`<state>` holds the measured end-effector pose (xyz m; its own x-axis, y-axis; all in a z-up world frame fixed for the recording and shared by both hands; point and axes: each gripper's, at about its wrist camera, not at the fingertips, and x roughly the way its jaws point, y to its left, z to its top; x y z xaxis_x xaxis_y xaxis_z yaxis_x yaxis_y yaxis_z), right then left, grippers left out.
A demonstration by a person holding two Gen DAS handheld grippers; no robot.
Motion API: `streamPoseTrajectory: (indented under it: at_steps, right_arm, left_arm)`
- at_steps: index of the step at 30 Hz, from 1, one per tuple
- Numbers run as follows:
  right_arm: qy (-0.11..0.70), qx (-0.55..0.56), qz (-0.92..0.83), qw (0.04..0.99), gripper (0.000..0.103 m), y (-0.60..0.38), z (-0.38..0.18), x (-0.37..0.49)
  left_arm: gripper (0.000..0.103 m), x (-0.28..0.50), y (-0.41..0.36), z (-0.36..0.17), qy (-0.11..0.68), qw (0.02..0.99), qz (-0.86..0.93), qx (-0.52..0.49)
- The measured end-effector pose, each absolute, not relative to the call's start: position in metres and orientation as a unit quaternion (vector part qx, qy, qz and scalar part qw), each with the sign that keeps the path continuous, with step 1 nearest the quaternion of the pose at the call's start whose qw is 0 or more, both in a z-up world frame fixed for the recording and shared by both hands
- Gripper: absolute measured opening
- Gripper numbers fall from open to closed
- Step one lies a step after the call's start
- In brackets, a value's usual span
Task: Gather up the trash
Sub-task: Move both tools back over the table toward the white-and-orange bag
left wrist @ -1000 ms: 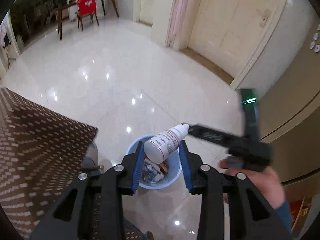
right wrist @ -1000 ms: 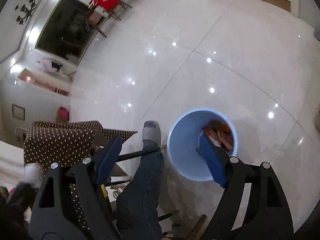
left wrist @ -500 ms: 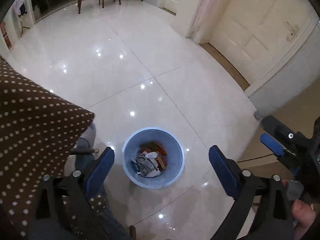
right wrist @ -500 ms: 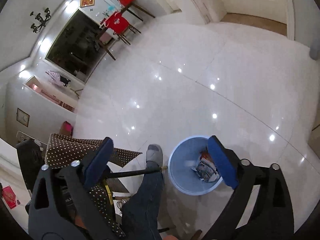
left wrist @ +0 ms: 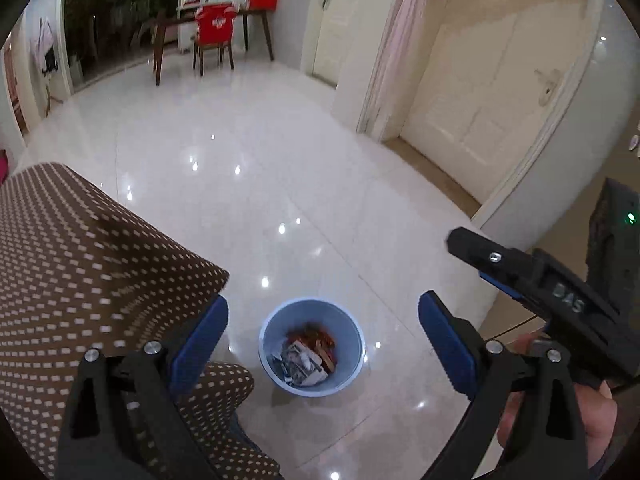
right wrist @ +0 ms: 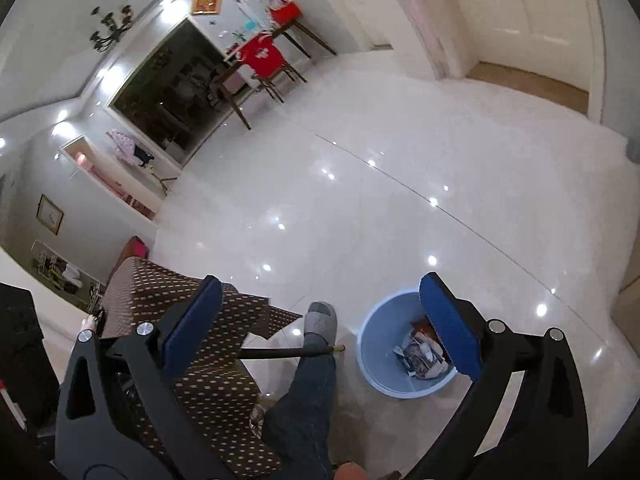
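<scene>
Both the left gripper [left wrist: 323,334] and right gripper [right wrist: 320,320] gape empty above the blue bin [left wrist: 352,334] of crumpled wrappers [left wrist: 306,356], whose print is unreadable.

A glossy white tile floor [left wrist: 248,184] mirrors ceiling spots. At the far wall a dark window [left wrist: 116,28] stands behind a wooden table [left wrist: 208,20] and a red-covered chair [left wrist: 214,26]. A cream door [left wrist: 488,100] sits right, beside a pink curtain [left wrist: 404,40]. A brown dotted cloth [left wrist: 80,264] fills the near left.
</scene>
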<state>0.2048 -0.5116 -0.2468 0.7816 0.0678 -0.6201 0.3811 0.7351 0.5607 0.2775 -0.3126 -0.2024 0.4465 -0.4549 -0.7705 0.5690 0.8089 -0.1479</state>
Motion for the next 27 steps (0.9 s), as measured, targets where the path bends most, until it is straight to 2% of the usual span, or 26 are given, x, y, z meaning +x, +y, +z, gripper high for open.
streamPoseTrajectory:
  at_steps: [14, 27]
  right_arm:
    - [0.283, 0.281, -0.023, 0.917, 0.097, -0.417, -0.165, 0.229]
    - [0.282, 0.184, 0.073, 0.939, 0.097, -0.295, -0.106, 0.290]
  left_arm:
    - [0.096, 0.251, -0.214, -0.136, 0.338, 0.897, -0.283, 0.035]
    - [0.096, 0.263, -0.076, -0.103, 0.283, 0.938, -0.200, -0.004]
